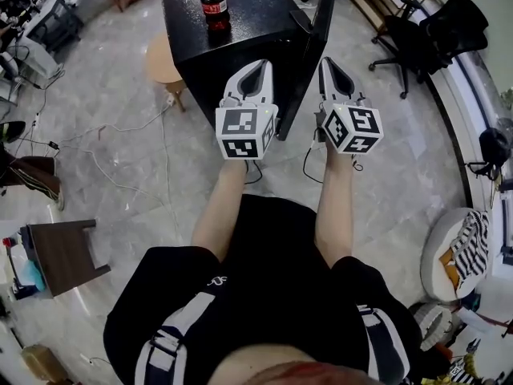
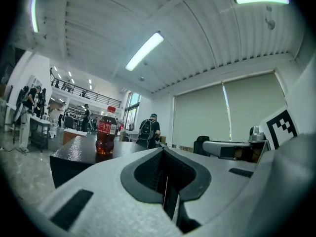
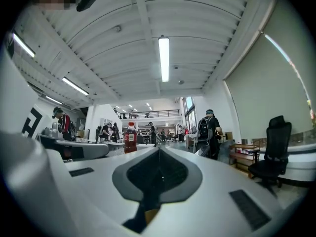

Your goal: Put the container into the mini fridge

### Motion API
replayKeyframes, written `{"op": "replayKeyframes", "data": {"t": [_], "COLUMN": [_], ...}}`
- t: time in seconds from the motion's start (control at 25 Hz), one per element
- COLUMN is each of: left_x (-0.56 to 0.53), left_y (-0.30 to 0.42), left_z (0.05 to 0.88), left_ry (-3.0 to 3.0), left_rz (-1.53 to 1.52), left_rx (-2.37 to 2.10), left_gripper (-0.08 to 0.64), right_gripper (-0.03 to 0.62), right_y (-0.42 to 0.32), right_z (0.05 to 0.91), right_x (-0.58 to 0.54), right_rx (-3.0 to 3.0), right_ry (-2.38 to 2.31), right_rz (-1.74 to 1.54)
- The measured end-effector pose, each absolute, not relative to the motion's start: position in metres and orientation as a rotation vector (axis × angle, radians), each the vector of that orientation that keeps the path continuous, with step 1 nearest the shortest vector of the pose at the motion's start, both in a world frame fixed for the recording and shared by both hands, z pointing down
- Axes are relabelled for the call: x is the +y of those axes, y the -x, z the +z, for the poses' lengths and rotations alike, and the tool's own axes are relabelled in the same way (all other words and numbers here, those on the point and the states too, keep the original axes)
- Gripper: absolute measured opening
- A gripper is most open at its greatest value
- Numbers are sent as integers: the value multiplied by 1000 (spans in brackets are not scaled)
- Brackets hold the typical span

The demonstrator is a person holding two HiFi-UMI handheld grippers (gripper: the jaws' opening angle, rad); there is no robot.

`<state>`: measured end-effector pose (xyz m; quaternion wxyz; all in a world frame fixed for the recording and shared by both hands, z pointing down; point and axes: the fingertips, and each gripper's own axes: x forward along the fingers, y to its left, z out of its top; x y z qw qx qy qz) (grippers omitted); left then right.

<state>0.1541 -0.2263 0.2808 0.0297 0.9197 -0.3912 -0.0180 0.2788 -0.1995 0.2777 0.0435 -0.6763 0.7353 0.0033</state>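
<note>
A cola bottle [image 1: 215, 5] with a red cap and label stands upright on top of the black mini fridge [image 1: 240, 34]. The fridge's door [image 1: 319, 30] stands open at its right side, seen edge-on. Both grippers are held side by side in front of the fridge, pointing at it and apart from the bottle. My left gripper [image 1: 260, 66] is shut and holds nothing. My right gripper [image 1: 326, 62] is also shut and holds nothing. The bottle [image 2: 106, 135] shows left of the closed tip [image 2: 163, 149] in the left gripper view, and smaller [image 3: 130, 138] in the right gripper view beyond that gripper [image 3: 159, 149].
A round wooden stool [image 1: 164, 58] stands against the fridge's left side, with cables [image 1: 120, 131] trailing over the floor. A small brown table [image 1: 60, 255] is at lower left, an office chair [image 1: 417, 30] at upper right, a round cushion [image 1: 457, 255] at right. People stand far off.
</note>
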Motion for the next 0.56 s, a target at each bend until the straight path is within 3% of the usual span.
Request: {"op": "replayKeyframes", "data": {"t": [0.56], "left_x": [-231], "left_y": [-157], "left_z": [280], "left_ry": [-2855], "left_rz": [-41], "left_rx": [-1236], "left_gripper": [6], "right_gripper": [14], "right_y": [-281], "right_z": [286], "right_x": [-214], "right_rx": [2280], "right_ry": [2049], "right_rz": [-14]}}
